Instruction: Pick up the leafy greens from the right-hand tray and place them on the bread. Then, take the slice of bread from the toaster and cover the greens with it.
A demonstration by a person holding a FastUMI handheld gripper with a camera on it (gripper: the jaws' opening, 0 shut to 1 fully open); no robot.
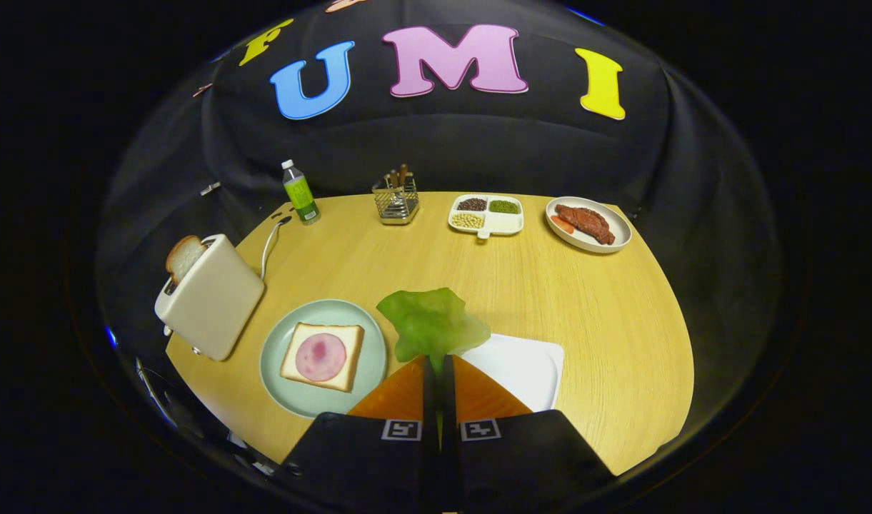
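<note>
Gripper: the gripper is seen with its two fingers drawn nearly together, and the lower edge of the lettuce leaf is pinched between their tips.
Greens: the leaf is held up above the table, its body spreading ahead of the fingertips, between the green plate and the white tray.
Tray: the white tray lies just right of the fingers, and nothing is seen on its visible part.
Bread on plate: a slice of bread topped with a round of ham lies on the green plate, left of the fingers and apart from the leaf.
Toaster: a cream toaster stands beyond the plate to the left, with a second slice standing up out of its slot.
Handling: the leaf is judged light, thin and floppy; it is likely to fold or swing when carried, and could slip from a grip on so narrow an edge. A hold near the stalk end, where it looks thickest, is judged safest.
Toaster slice: it is judged light and fairly stiff; the exposed upper part should be taken across its flat faces.
Progress: the greens are judged lifted but not yet laid on the bread.
Other things: a bottle, a wire basket, a divided dish and a plate of meat stand far off.
</note>
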